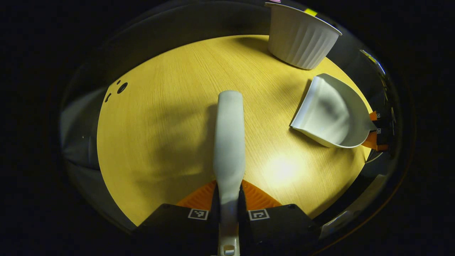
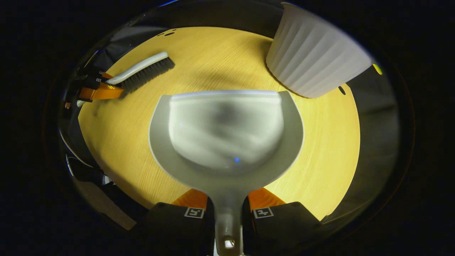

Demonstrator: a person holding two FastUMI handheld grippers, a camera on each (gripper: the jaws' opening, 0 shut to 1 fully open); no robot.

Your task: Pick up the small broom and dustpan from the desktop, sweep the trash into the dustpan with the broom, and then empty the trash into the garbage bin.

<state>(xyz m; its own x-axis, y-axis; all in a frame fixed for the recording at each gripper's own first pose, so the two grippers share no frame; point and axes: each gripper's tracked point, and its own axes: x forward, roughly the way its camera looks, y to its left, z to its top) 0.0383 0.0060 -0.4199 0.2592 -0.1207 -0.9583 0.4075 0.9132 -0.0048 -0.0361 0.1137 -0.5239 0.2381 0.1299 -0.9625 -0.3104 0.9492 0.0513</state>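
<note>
Left gripper view. The left gripper (image 1: 228, 201) is clamped on the broom (image 1: 229, 142), both fingers pressed against the handle from either side. The broom's long axis runs straight away from the camera, its pale back up; the bristles are hidden underneath, and the handle end is cut off at the bottom edge. Below it lies the wooden desktop (image 1: 163, 117), with a few small dark holes near its far left rim. To the right the dustpan (image 1: 330, 113) sits over the desktop, open mouth toward the left and slightly toward the broom; its handle is hidden, gripped at the far right by the right gripper (image 1: 374, 129), whose fingers are mostly cut off. Beyond the dustpan stands the ribbed white garbage bin (image 1: 300, 35), close to its far edge; the bin's inside is out of sight. No trash can be made out on the wood.

Right gripper view. The right gripper (image 2: 227, 209) is closed on the dustpan (image 2: 225, 131) handle, pan mouth pointing away, floor blurred. The garbage bin (image 2: 316, 58) stands at upper right, just past the pan's lip. At upper left the broom (image 2: 142, 73) is seen side-on, dark bristles down, long axis slanting up to the right, held by the left gripper (image 2: 96, 89) at its low end. Whether the bristles touch the desktop (image 2: 117, 124) I cannot tell.
</note>
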